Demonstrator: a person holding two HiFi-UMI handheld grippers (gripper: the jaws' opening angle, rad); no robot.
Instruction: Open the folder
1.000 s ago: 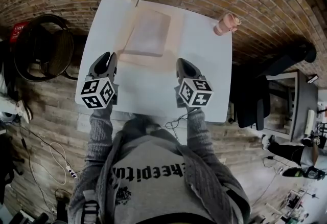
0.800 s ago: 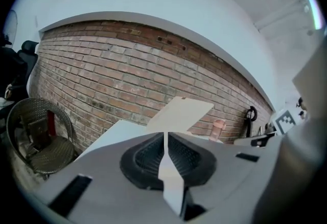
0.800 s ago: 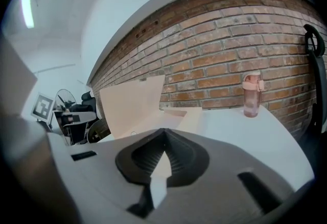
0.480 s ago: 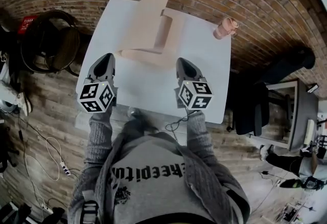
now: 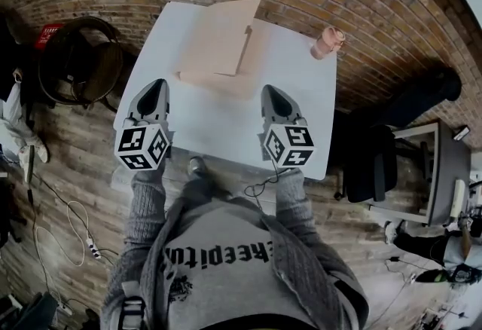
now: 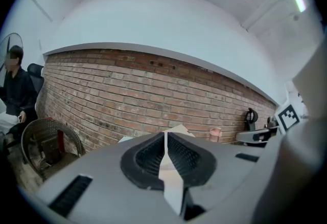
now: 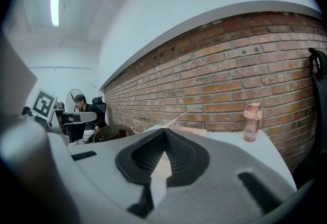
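The beige folder (image 5: 220, 42) lies at the far middle of the white table (image 5: 218, 129). Its cover slants over the lower half, raised along the right edge. In the head view my left gripper (image 5: 154, 86) and right gripper (image 5: 270, 90) hover over the table's near part, short of the folder, one at each side. Both are shut with nothing between the pads. In the left gripper view the closed left gripper (image 6: 165, 137) hides most of the folder (image 6: 180, 129). Beyond the closed right gripper (image 7: 164, 132), the right gripper view shows the folder (image 7: 193, 131) with its cover tilted up.
A pink bottle (image 5: 327, 41) stands at the table's far right corner. A round wicker chair (image 5: 79, 61) is left of the table and a black office chair (image 5: 369, 155) to its right. The brick wall (image 6: 153, 95) runs behind the table. Cables lie on the floor.
The folder's cover, upright a second ago with the pink inside showing, now leans over the inside and hides it. Both grippers have risen and drawn slightly back from the folder.
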